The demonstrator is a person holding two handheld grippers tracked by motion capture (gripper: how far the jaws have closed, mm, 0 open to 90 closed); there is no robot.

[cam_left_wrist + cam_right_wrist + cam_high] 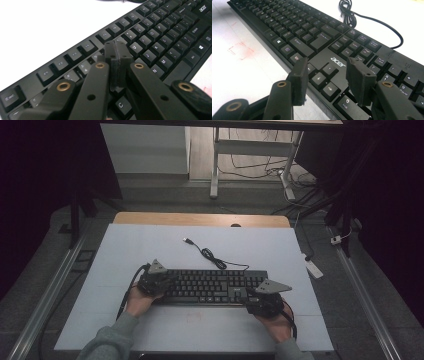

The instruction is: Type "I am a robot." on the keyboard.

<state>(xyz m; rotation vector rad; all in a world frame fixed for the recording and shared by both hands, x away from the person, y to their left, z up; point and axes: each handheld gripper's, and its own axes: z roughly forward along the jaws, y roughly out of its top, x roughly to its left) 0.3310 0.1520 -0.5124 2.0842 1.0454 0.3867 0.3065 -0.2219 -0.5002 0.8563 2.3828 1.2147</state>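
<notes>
The long black plastic keyboard [210, 286] lies flat across the middle of the white tabletop [150, 250], its thin black cable [212, 257] trailing away toward the far edge. You can expect it to be light, stiff along its length and fairly slick on this smooth surface, so a sideways nudge would probably slide it rather than tip it. The keycaps are the delicate part: press straight down, and avoid prying at their edges. If you need to lift or shift it, take hold of the solid frame at the two short ends, not the cable.

Your left gripper [116, 53] sits over the left half of the keyboard with its pads pressed together and nothing between them, the joined tip hovering just above or touching the letter keys; I cannot tell which.

Your right gripper [328, 75] sits at the right end, jaws spread apart, straddling the arrow keys [322, 77] just below the logo. Its pads pinch nothing.
</notes>
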